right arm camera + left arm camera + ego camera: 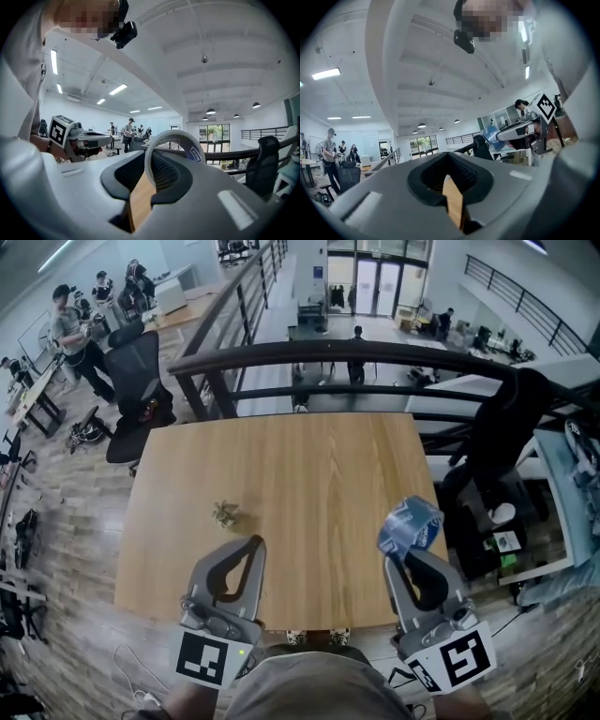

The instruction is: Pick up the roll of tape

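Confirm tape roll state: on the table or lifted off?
Lifted off. The right claw is shut on the tape roll wall, holding it upright in the air; the table shows below.

Left claw (259,543) pinched closed, right claw (402,558) gripping, both level.

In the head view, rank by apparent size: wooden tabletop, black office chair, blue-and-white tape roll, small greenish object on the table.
1. wooden tabletop
2. black office chair
3. blue-and-white tape roll, raised nearer the camera
4. small greenish object
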The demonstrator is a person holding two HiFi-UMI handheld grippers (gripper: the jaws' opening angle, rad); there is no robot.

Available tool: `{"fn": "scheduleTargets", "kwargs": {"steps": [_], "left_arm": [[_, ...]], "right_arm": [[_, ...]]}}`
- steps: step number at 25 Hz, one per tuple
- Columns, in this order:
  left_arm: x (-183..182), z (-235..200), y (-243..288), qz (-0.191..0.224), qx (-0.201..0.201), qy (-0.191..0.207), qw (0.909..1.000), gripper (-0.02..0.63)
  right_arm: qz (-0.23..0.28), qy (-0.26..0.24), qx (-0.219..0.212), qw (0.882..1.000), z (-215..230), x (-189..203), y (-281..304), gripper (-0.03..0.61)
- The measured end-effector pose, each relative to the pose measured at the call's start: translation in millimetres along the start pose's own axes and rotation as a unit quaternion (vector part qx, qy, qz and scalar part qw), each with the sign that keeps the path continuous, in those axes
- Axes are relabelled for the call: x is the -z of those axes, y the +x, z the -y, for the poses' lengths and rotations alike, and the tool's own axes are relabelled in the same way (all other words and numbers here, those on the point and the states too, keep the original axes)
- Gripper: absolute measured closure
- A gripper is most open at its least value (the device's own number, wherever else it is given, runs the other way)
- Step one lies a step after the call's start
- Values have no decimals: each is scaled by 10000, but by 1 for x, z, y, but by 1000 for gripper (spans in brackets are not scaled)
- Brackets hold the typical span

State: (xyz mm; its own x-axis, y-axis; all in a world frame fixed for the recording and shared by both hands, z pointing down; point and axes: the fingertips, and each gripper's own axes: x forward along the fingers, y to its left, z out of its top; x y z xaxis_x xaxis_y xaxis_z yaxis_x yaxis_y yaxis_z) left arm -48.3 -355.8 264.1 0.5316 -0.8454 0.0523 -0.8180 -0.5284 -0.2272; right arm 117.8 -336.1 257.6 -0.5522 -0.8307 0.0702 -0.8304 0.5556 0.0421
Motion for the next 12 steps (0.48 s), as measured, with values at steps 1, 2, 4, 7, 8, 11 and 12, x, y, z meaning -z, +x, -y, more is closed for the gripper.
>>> {"fn": "scheduleTargets", "kwargs": {"steps": [1, 2, 4, 7, 8, 11, 12], "left_arm": [[2, 0, 0, -35, -1, -3, 10000, 613], [4, 0, 1, -59, -1, 12, 10000, 613], [5, 0, 1, -80, 5, 80, 9999, 613], [4, -1, 3, -71, 21, 185, 9998, 612], [4, -1, 3, -81, 17, 183, 9998, 612], [4, -1, 4, -113, 1, 132, 9998, 613], [4, -1, 4, -119, 4, 125, 9999, 613]], "right_arm": [[-36, 19, 22, 10000, 1, 3, 1, 526], [-57, 33, 57, 10000, 2, 6, 2, 526], [-89, 56, 133, 9999, 5, 9, 4, 526], [-136, 89, 180, 9997, 9, 13, 5, 526], [-147, 92, 181, 9997, 9, 13, 6, 526], [-165, 108, 160, 9997, 9, 14, 7, 526], [-169, 113, 157, 9997, 10, 14, 8, 525]]}}
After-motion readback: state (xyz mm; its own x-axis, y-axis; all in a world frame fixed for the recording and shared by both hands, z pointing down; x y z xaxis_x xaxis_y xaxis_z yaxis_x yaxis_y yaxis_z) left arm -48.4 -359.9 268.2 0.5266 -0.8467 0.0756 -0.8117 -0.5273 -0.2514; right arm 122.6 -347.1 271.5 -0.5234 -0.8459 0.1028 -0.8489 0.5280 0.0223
